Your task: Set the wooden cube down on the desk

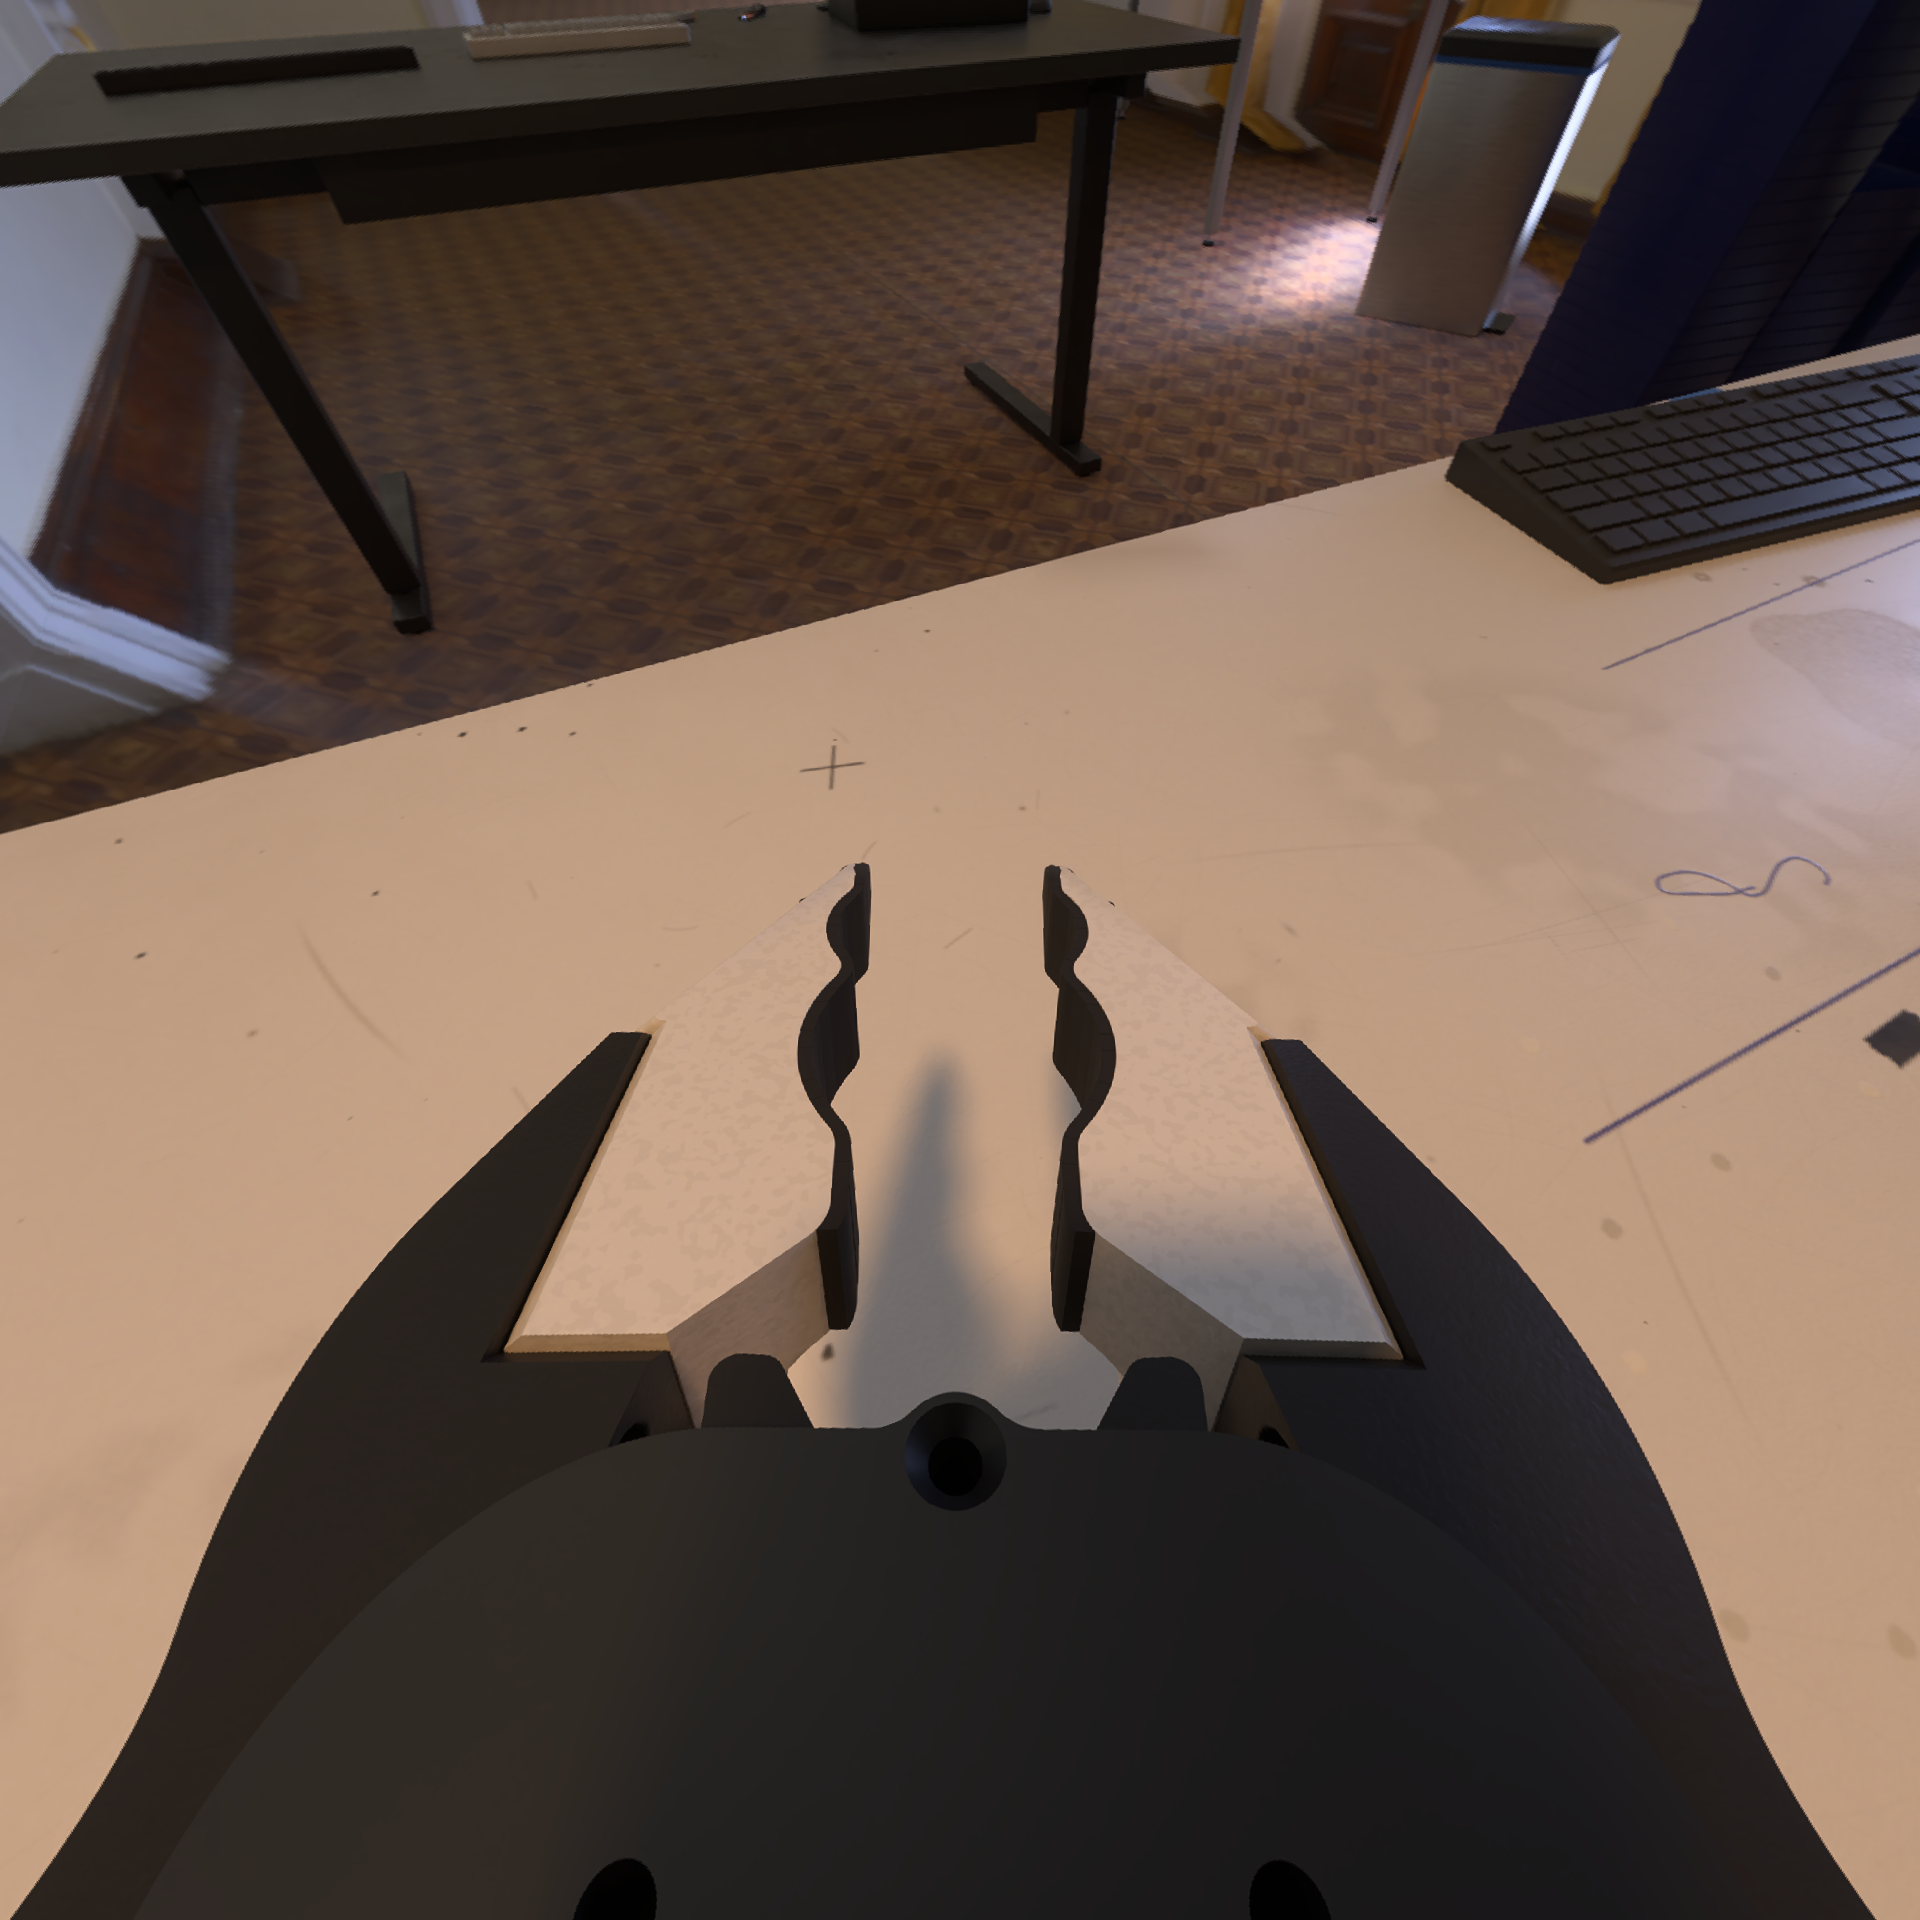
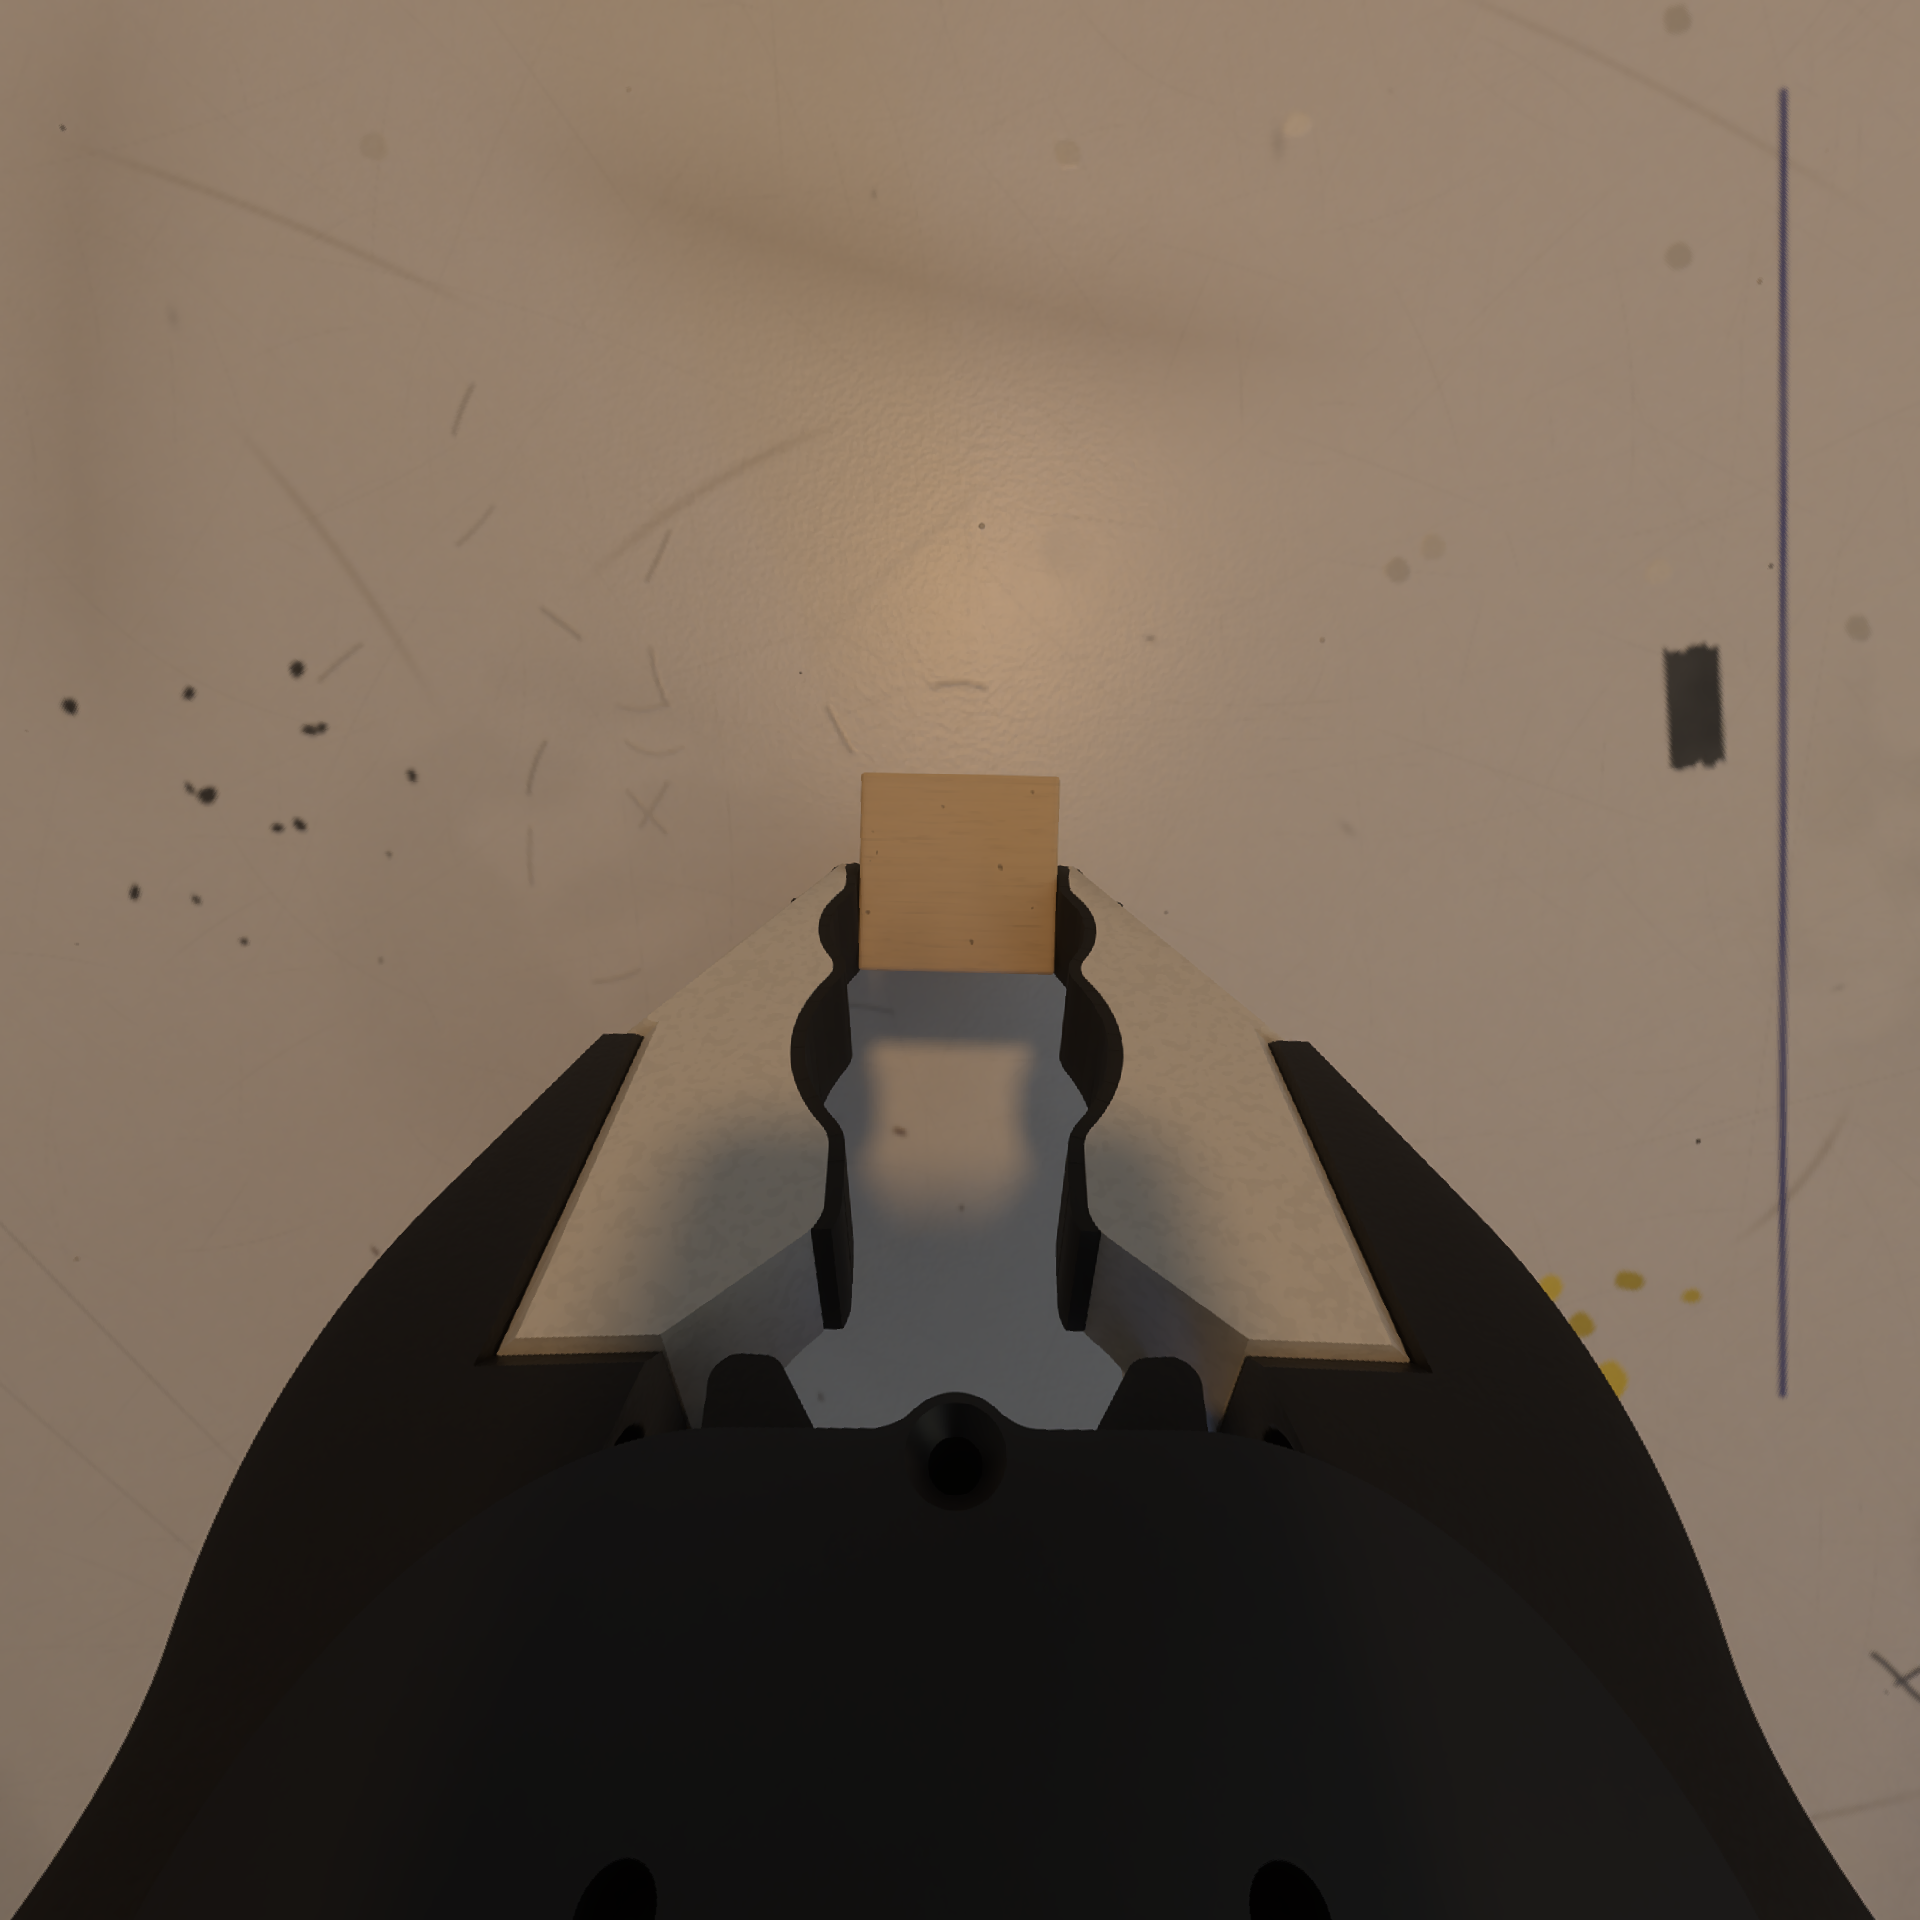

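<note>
In the right wrist view, the light wooden cube (image 2: 958, 873) sits between the tips of my right gripper (image 2: 958, 883), which is shut on it and points straight down at the pale desk (image 2: 935, 416). The cube's shadow lies on the desk below it, apart from the cube, so the cube hangs above the surface. In the left wrist view, my left gripper (image 1: 956, 878) is open and empty, low over the same desk (image 1: 1143, 727). The cube does not show in that view.
A black keyboard (image 1: 1704, 473) lies at the desk's far right. The desk's far edge runs diagonally, with patterned floor beyond. A black desk (image 1: 582, 99) and a grey bin (image 1: 1475, 177) stand farther off. A dark tape mark (image 2: 1694, 707) and blue line (image 2: 1783, 727) lie right of the cube.
</note>
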Motion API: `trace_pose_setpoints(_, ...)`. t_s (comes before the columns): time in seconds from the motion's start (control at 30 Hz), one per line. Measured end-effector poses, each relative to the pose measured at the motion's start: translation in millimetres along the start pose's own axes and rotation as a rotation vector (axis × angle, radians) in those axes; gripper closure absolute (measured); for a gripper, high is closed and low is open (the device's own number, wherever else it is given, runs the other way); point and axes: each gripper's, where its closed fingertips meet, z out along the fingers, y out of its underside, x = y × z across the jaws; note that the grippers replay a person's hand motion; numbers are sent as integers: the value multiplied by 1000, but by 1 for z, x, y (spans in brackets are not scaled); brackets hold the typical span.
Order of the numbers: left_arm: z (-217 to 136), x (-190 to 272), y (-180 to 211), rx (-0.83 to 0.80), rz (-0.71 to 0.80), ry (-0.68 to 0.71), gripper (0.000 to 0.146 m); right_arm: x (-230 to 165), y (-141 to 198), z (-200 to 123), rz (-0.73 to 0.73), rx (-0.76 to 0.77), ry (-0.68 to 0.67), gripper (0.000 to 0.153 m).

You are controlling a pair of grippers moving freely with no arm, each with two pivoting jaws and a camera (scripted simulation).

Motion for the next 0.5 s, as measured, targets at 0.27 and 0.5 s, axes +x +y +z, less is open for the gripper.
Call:
trace_pose_setpoints(0.27, 5, 22, -1, 0, 28, 53, 112, -8, 9, 4, 29, -51, -38, 116)
trace_pose_setpoints(0.5, -6, 68, -4, 2, 78, 200, 113, -7, 13, 8, 38, -70, -40, 116)
